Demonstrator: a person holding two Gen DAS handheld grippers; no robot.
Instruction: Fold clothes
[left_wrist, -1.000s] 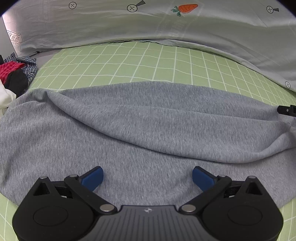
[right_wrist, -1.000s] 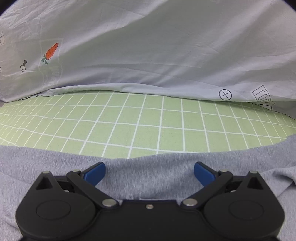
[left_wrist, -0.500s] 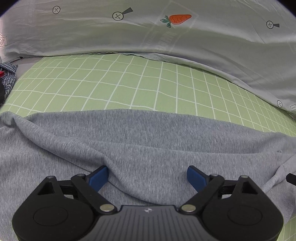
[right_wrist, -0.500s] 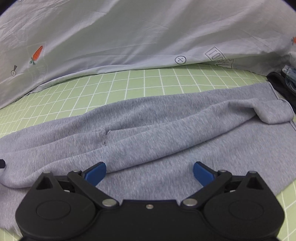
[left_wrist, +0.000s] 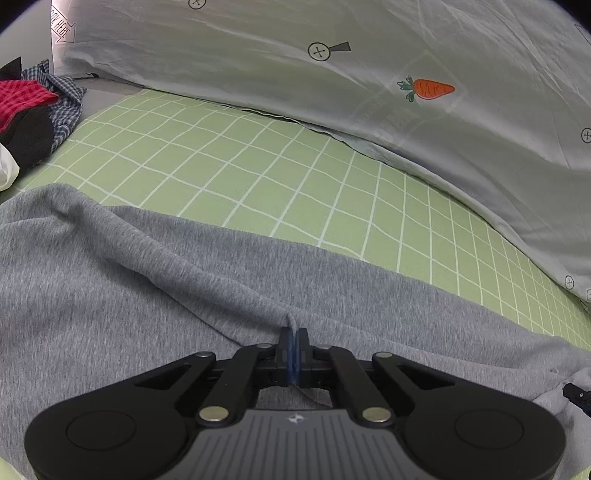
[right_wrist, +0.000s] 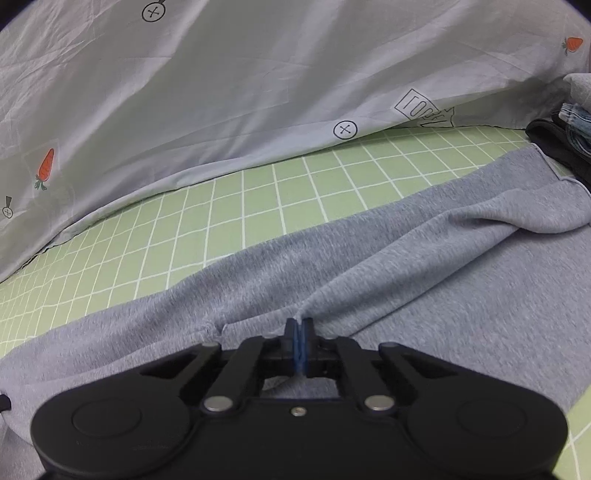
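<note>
On the green checked bed sheet (left_wrist: 258, 177), a grey garment (left_wrist: 110, 295) lies stretched left to right (a long band). Left hand-held gripper (left_wrist: 294, 334) and right hand-held gripper (right_wrist: 299, 326) each pinch its near fold, clenched, fabric running away toward the pillow (left_wrist: 406, 110).

Left gripper (left_wrist: 294, 334) black linkage arms, blue pads, silver rivets, ribbed grey housing with small logo, right gripper (right_wrist: 300, 326) all-black body, blue pads, centre screw

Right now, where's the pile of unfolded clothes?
In the left wrist view, the clothes pile sits at the far left edge, beyond the grey garment, beside the green checked sheet.
</note>
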